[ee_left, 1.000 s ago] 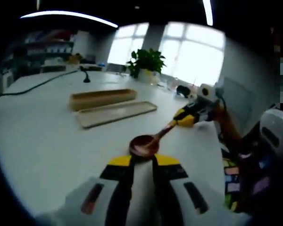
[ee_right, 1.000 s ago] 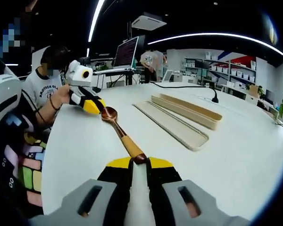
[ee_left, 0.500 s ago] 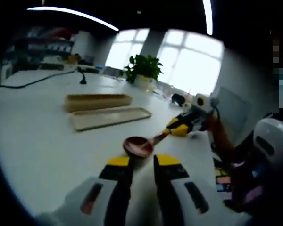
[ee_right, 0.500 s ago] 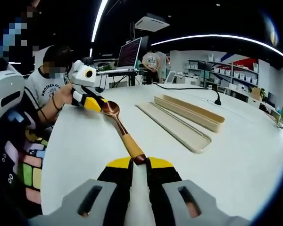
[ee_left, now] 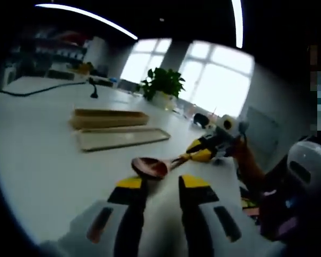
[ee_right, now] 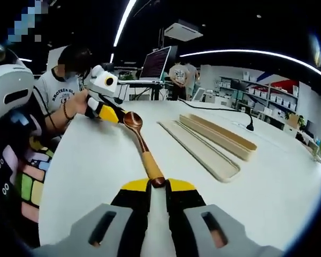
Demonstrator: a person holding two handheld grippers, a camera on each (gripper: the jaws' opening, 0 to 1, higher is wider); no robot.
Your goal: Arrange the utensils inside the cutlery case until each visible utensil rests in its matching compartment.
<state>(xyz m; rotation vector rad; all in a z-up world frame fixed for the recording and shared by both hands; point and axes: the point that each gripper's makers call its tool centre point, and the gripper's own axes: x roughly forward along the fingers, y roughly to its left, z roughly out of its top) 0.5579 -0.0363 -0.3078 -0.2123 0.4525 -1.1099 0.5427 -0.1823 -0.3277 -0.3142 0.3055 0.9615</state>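
Grippers: right gripper (ee_right: 151,184) is clamped on the end of the spoon handle, so the spoon hangs level above the table instead of lying on it; left gripper (ee_left: 155,183) has its jaws parted with the bowl just ahead of them, apparently ready to steady or take over that end.
Table (ee_right: 96,160): white and broad, it carries the case parts well apart from the spoon, leaving room to turn the spoon before it goes in.
Case (ee_right: 219,134): long wooden trough, lying open-side up beside the lid, so a utensil can be lowered straight in.
Lid (ee_right: 200,151): flat pale tray, parallel to the case and just beside it, set off so the trough is free.
Spoon (ee_right: 142,144): wooden, bowl far from the right gripper, next to the left one; not yet in the case.
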